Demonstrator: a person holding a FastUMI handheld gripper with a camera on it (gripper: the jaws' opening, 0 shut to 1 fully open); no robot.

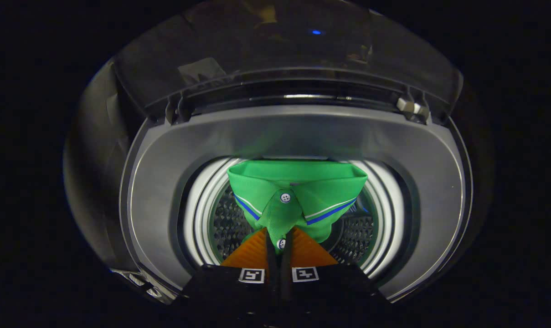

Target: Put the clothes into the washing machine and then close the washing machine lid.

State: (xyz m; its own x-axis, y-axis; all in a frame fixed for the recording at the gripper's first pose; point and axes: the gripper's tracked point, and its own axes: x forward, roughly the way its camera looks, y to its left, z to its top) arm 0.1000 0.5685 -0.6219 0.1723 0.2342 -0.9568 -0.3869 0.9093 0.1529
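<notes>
- The gripper [279,240] hung over the mouth of the washing machine [275,132], its orange fingers [252,253] drawn close together and pinching the button placket of a green polo shirt [298,191].
- Both fingers pressed on the cloth, with a white button [281,243] showing in the narrow slit between them.
- The shirt dangled from the fingertips inside the round opening, collar spread wide (blue and white stripes along its edge), with a second button [285,197] at the collar's meeting point.
- Behind and below the shirt lay the perforated steel drum [227,225], ringed by a white band [198,205].
- The grey top deck surrounded the opening.
- Beyond it the dark, see-through lid [284,50] stood raised, hinged at the far side, with a pale hinge piece [412,107] at one corner.
</notes>
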